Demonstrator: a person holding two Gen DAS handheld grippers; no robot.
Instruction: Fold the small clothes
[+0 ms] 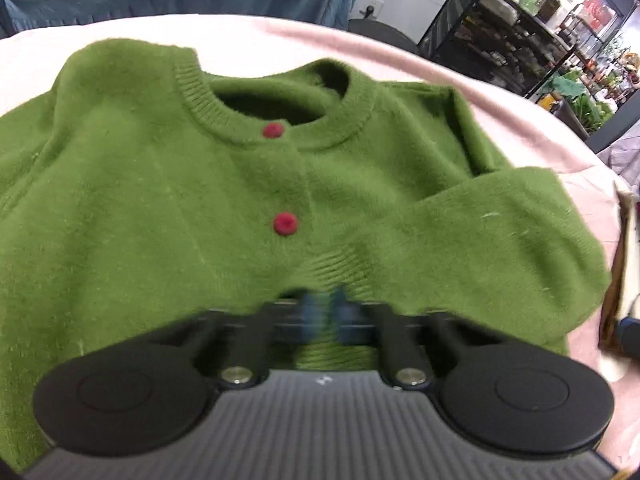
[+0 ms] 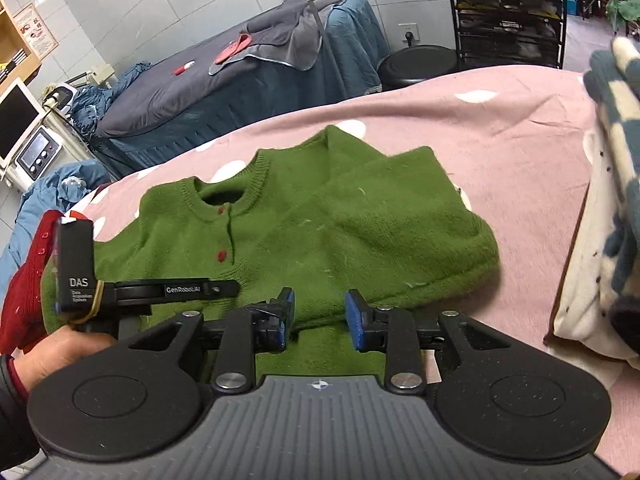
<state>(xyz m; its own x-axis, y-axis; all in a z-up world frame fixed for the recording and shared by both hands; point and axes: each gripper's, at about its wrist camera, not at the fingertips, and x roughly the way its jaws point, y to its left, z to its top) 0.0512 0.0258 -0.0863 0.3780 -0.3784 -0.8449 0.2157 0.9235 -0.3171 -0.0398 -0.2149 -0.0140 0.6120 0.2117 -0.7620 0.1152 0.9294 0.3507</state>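
Note:
A small green knitted cardigan (image 1: pixel 160 200) (image 2: pixel 360 220) with red buttons (image 1: pixel 285 224) lies front up on the pink dotted bed cover (image 2: pixel 520 140), its right sleeve folded across the body. My left gripper (image 1: pixel 325 307) is shut at the ribbed hem, and green knit shows around and under its blurred blue pads. In the right wrist view the left gripper (image 2: pixel 234 288) reaches in from the left, held by a hand in a red glove (image 2: pixel 24 280). My right gripper (image 2: pixel 321 320) stands open over the cardigan's near edge, its blue pads apart and not pressing.
A stack of folded clothes (image 2: pixel 592 240) with a teal-and-cream checked piece (image 2: pixel 616 100) on top sits at the right of the bed. Beyond are a second bed in dark blue (image 2: pixel 240 92), a black stool (image 2: pixel 420 64) and black shelving (image 2: pixel 508 12) (image 1: pixel 540 40).

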